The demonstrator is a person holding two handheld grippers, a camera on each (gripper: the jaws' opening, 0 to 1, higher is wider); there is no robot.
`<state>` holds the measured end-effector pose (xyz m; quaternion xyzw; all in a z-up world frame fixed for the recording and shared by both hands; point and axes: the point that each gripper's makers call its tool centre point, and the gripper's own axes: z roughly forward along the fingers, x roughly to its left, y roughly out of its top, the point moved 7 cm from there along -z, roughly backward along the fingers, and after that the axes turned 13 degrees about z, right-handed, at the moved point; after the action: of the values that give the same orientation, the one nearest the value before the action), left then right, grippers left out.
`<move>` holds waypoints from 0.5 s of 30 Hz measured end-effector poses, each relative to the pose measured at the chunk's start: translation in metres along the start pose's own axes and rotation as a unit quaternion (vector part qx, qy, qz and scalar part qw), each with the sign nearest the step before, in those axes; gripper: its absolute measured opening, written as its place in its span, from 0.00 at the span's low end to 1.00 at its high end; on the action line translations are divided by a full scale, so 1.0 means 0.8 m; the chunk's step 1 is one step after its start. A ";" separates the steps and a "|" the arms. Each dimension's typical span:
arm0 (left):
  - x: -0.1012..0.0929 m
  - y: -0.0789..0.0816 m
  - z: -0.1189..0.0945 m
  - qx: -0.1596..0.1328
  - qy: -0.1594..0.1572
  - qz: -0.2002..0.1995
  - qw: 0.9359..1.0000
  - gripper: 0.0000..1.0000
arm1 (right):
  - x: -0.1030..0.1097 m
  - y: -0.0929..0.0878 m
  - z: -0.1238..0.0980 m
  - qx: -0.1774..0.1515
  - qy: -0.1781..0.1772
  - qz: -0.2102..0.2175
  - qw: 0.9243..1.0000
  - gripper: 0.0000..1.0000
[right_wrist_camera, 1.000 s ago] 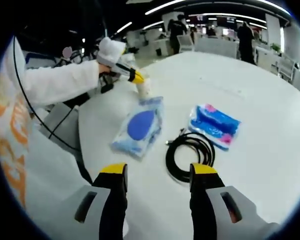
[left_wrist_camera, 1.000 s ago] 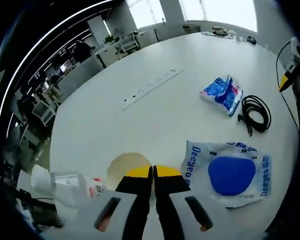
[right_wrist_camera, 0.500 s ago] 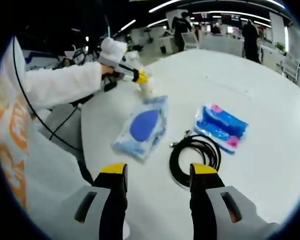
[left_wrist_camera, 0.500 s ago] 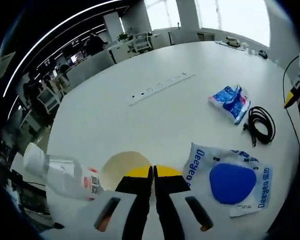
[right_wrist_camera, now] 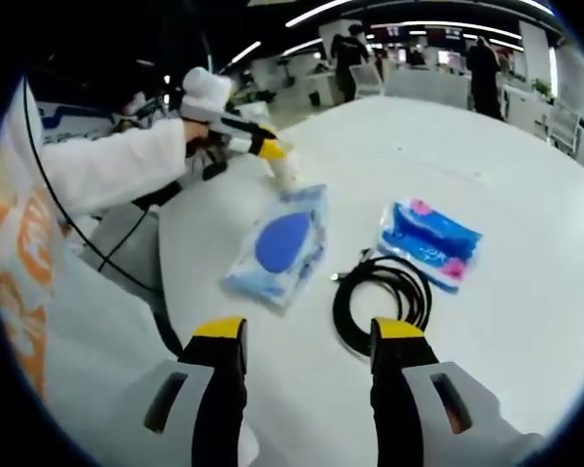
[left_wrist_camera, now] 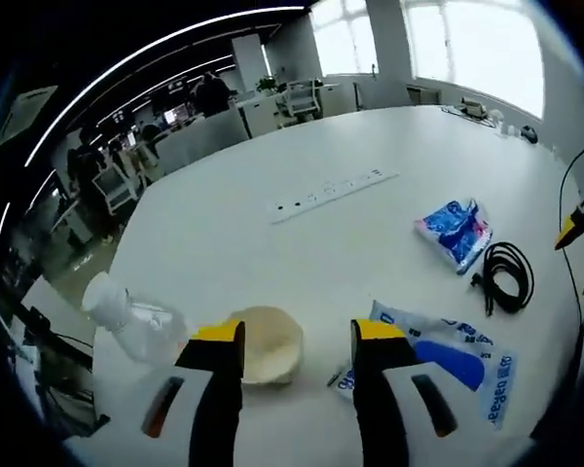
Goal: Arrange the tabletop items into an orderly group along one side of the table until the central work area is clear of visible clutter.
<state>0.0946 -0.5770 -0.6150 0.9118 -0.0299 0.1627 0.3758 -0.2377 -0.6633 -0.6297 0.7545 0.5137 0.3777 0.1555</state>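
Note:
My left gripper point(left_wrist_camera: 297, 336) is open low over the near table edge. A cream bowl point(left_wrist_camera: 264, 342) sits on the table just beyond its left jaw, not gripped. A clear plastic bottle point(left_wrist_camera: 133, 311) lies to the left of the bowl. A wipes pack with a blue lid point(left_wrist_camera: 450, 358) lies to the right. Farther off are a blue tissue pack point(left_wrist_camera: 455, 230) and a coiled black cable point(left_wrist_camera: 506, 273). My right gripper point(right_wrist_camera: 309, 336) is open and empty, just short of the cable point(right_wrist_camera: 382, 302). Beyond it lie the wipes pack point(right_wrist_camera: 282, 243) and the tissue pack point(right_wrist_camera: 430, 238). The left gripper point(right_wrist_camera: 271, 151) hangs over the far edge.
A white power strip point(left_wrist_camera: 331, 187) lies across the middle of the round white table point(left_wrist_camera: 273, 243). A person's white sleeve point(right_wrist_camera: 117, 161) reaches in from the left of the right gripper view. Office desks, chairs and people stand beyond the table.
My left gripper's jaws have gone from shut to open, and the cream bowl now sits free in front of them. That view has lifted back. The right gripper has barely moved.

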 end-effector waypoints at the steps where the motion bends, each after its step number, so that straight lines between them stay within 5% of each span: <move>1: -0.003 -0.002 -0.004 0.010 -0.003 -0.013 1.000 0.50 | 0.002 -0.001 0.000 0.000 0.002 0.000 1.000 0.50; 7: -0.011 -0.002 -0.030 -0.011 0.010 -0.027 1.000 0.74 | 0.010 -0.003 0.000 -0.003 0.011 -0.002 1.000 0.53; 15: -0.020 -0.027 -0.057 0.003 0.023 -0.066 0.998 0.73 | 0.015 -0.015 -0.004 -0.002 0.015 -0.002 1.000 0.54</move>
<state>0.0706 -0.5305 -0.6045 0.9089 0.0394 0.1589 0.3835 -0.2454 -0.6485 -0.6302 0.7475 0.5166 0.3897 0.1498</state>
